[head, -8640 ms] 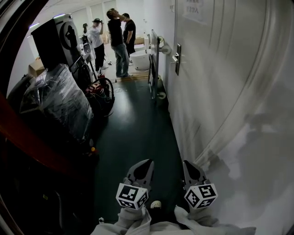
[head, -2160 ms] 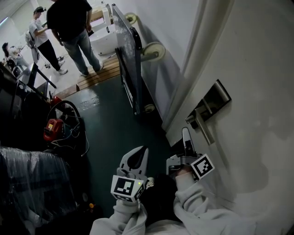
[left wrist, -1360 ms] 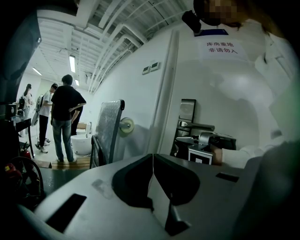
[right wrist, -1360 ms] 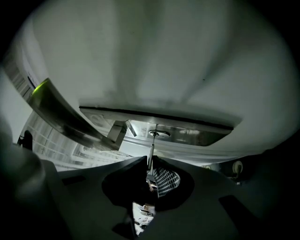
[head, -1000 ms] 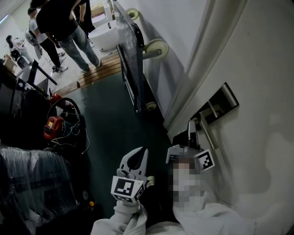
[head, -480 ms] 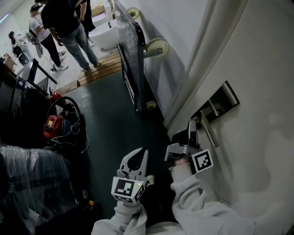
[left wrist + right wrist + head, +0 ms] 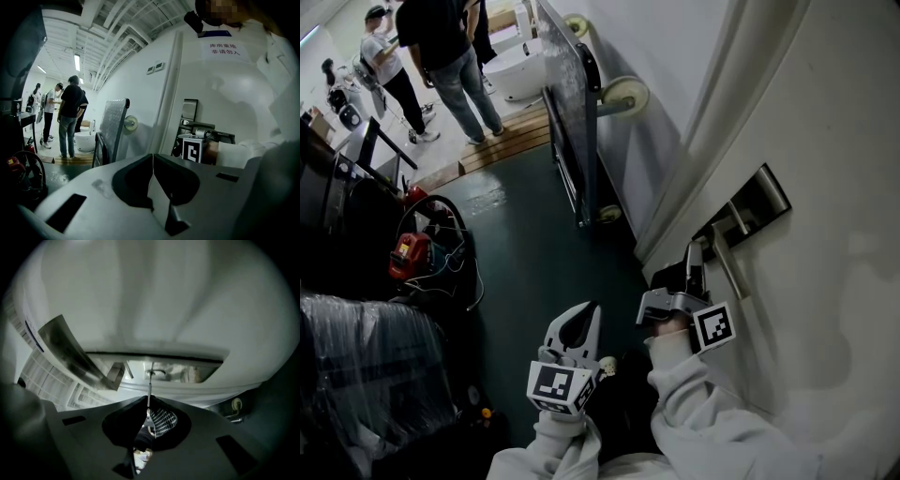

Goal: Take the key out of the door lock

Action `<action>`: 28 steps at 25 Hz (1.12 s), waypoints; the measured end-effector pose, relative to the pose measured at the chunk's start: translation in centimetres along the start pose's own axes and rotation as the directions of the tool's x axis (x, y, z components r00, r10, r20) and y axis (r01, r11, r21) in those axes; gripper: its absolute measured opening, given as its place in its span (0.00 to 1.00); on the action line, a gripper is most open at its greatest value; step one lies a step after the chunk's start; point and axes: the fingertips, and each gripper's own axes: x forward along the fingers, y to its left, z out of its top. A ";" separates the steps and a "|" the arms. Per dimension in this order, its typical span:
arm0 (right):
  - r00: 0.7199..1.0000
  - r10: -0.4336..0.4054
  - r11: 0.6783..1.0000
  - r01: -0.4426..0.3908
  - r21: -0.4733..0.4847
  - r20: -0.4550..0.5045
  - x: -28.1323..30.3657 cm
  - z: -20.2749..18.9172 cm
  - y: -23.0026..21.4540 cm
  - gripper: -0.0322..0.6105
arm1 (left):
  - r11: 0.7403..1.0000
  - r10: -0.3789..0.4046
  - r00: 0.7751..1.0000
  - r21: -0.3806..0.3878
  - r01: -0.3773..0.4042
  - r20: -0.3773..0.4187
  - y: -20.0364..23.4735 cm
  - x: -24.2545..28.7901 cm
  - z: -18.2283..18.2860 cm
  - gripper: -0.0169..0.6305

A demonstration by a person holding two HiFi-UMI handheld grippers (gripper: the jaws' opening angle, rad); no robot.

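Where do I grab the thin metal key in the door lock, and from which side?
Grip the thin metal key by its outer end, straight along the shaft: it juts squarely from the silver lock plate. The right gripper is shut there.

Head view: from my head, steeply down beside the door (image 7: 825,141). Right gripper view: close, facing the lock plate (image 7: 187,371). Left gripper view: farther back, sideways. All share the handle (image 7: 727,258).

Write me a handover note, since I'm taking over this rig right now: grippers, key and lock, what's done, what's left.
Right gripper: shut on the key, at the lock by the door handle.
Left gripper: shut, empty, held low away from the door.
Done: key gripped.
Left: the blade looks seated in the lock; pull it straight out.
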 end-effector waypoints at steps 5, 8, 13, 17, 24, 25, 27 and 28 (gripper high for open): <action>0.988 -0.047 0.999 0.046 -0.012 -0.144 -2.1 -5.4 -1.6 0.16 | 1.000 0.010 1.000 0.002 -0.010 0.007 0.4 -0.6 0.4 0.06; 0.975 -0.048 0.997 0.035 -0.063 -0.218 -3.0 -7.6 -2.0 0.16 | 0.999 0.036 0.999 0.004 -0.036 0.014 1.4 -1.6 0.6 0.05; 0.948 -0.033 0.977 -0.036 -0.208 -0.315 -3.4 -9.7 -1.1 0.16 | 0.997 0.082 0.996 -0.010 -0.081 0.024 3.0 -3.2 0.3 0.06; 0.924 -0.015 0.937 -0.121 -0.327 -0.383 -3.7 -10.8 0.5 0.16 | 0.995 0.095 0.995 -0.011 -0.095 0.040 3.5 -4.0 0.7 0.06; 0.900 -0.033 0.883 -0.177 -0.434 -0.434 -4.3 -10.6 1.5 0.16 | 0.994 0.111 0.992 -0.008 -0.110 0.064 3.5 -4.8 1.3 0.06; 0.896 -0.032 0.870 -0.193 -0.453 -0.442 -4.5 -10.6 1.8 0.16 | 0.994 0.112 0.991 -0.008 -0.112 0.068 3.4 -4.9 1.5 0.06; 0.888 -0.023 0.836 -0.235 -0.496 -0.459 -4.6 -10.6 2.6 0.16 | 0.994 0.114 0.990 -0.009 -0.113 0.078 3.3 -4.9 1.8 0.06; 0.885 -0.016 0.818 -0.256 -0.515 -0.466 -4.6 -10.6 3.2 0.16 | 0.993 0.115 0.990 -0.010 -0.114 0.084 3.2 -5.0 1.9 0.06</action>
